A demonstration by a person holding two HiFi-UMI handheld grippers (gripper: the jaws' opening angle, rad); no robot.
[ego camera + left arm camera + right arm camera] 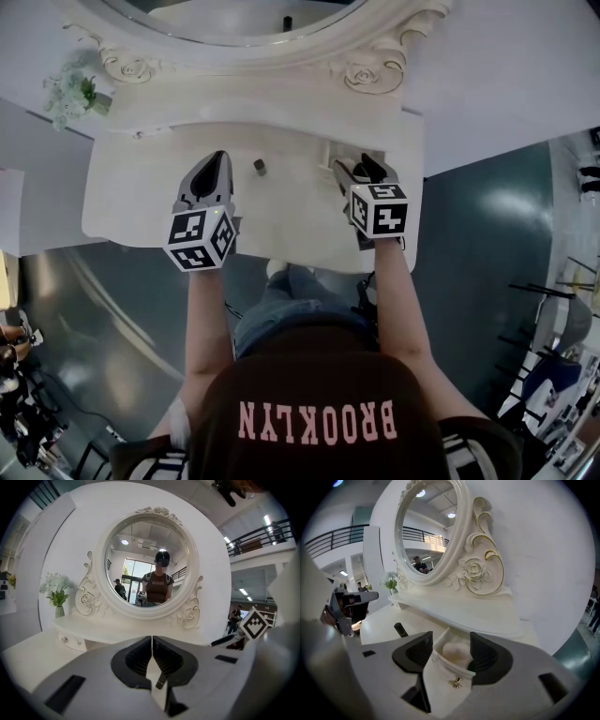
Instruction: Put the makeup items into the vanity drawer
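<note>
Head view: white surface (131,202), ornate mirror (375,70), teal floor (487,244); small dark makeup tube (259,166) sits between left hand-held gripper (221,160), jaws together, and right hand-held gripper (356,166), spread wide.

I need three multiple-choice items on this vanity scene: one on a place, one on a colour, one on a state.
1. Where does the small dark cylinder stand?
A. on the white vanity tabletop
B. inside the drawer
C. on the floor

2. What colour is the bow-shaped knob of the small white drawer?
A. black
B. gold
C. red

3. How do the jaws of the left gripper stand?
A. wide apart
B. together
C. on a brush

Answers: 1 A, the head view shows it there; 2 B, it gleams gold in the right gripper view; 3 B, their tips meet in the left gripper view.
</note>
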